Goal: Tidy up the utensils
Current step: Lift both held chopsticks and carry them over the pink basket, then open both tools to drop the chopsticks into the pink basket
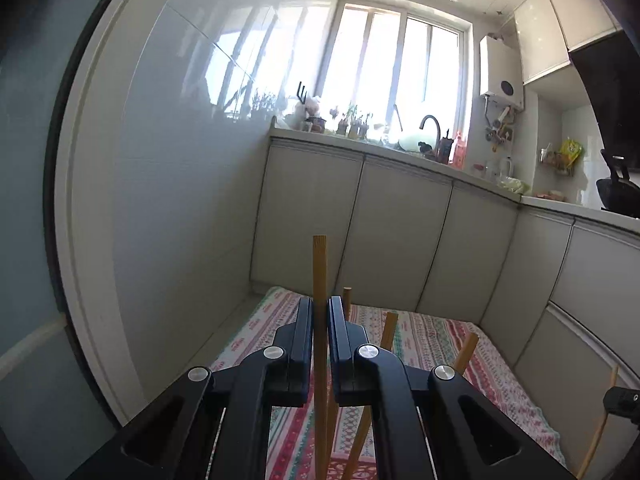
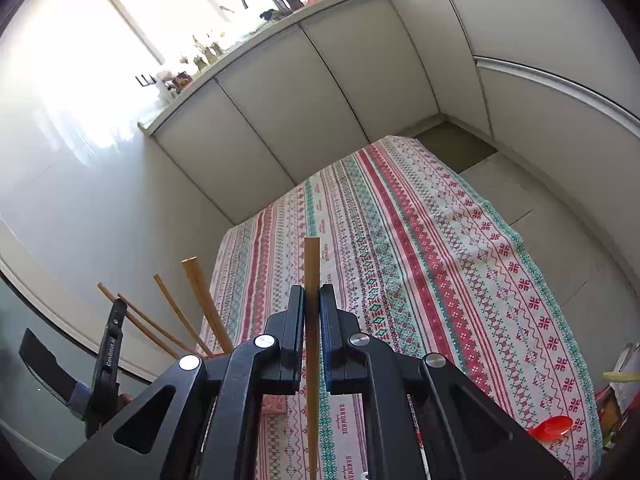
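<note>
My left gripper (image 1: 319,312) is shut on a wooden chopstick (image 1: 320,272) that stands upright between its fingers, above the patterned tablecloth (image 1: 500,384). Several more chopsticks (image 1: 466,352) lean behind and to the right of it; what holds them is hidden. My right gripper (image 2: 310,300) is shut on another wooden chopstick (image 2: 311,260), also upright, over the tablecloth (image 2: 440,260). In the right wrist view the left gripper (image 2: 108,360) shows at the lower left, next to several leaning chopsticks (image 2: 200,300).
A red spoon-like object (image 2: 552,426) lies at the table's right edge. Grey kitchen cabinets (image 1: 400,220) and a counter with a sink tap (image 1: 430,124) stand beyond the table. A white tiled wall (image 1: 180,160) is on the left.
</note>
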